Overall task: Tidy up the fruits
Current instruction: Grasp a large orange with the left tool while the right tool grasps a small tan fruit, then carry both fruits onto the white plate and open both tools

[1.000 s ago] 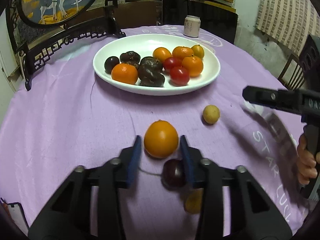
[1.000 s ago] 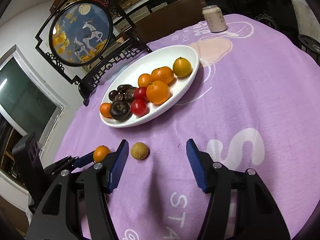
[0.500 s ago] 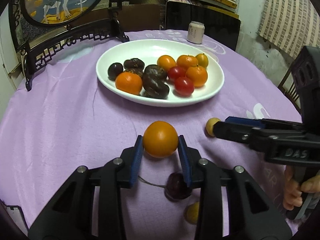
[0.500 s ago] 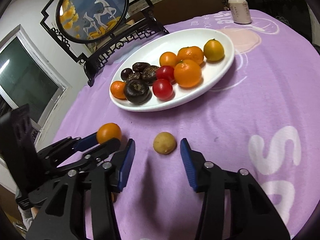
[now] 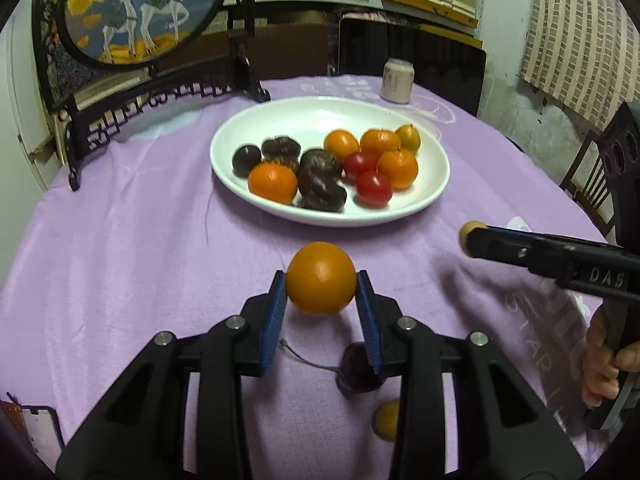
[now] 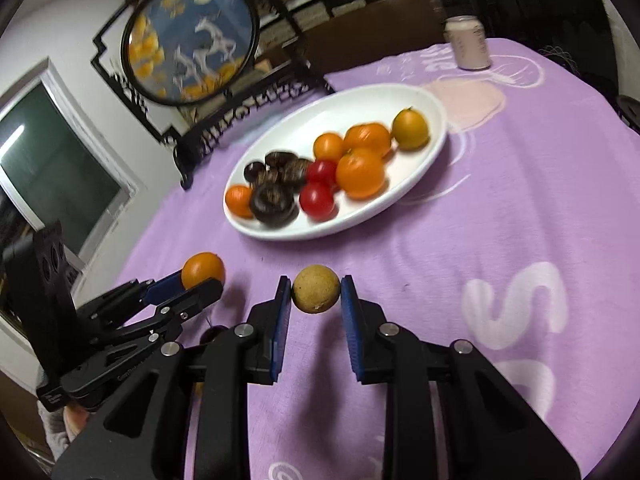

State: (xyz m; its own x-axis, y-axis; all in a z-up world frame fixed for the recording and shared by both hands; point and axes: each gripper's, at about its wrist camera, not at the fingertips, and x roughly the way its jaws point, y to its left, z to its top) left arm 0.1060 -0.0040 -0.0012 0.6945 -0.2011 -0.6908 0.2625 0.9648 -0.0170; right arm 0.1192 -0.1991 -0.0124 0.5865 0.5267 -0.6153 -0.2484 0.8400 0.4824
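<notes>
My left gripper (image 5: 321, 280) is shut on an orange (image 5: 321, 278) and holds it above the purple cloth; it also shows in the right wrist view (image 6: 202, 270). My right gripper (image 6: 316, 290) is shut on a small tan round fruit (image 6: 316, 289), seen also in the left wrist view (image 5: 468, 232). A white oval plate (image 5: 434, 160) ahead holds several oranges, red tomatoes and dark fruits. A dark plum (image 5: 356, 368) and a small yellow fruit (image 5: 386, 420) lie on the cloth under my left gripper.
A pale can (image 5: 397, 86) stands beyond the plate. A black framed deer screen (image 5: 140, 12) stands at the back left. A phone (image 5: 36, 432) lies at the near left table edge. A chair (image 5: 592, 176) is at the right.
Both grippers closed on their fruits: the left on the orange, the right on the tan fruit. Both fruits are now lifted off the cloth and moved toward the plate.
</notes>
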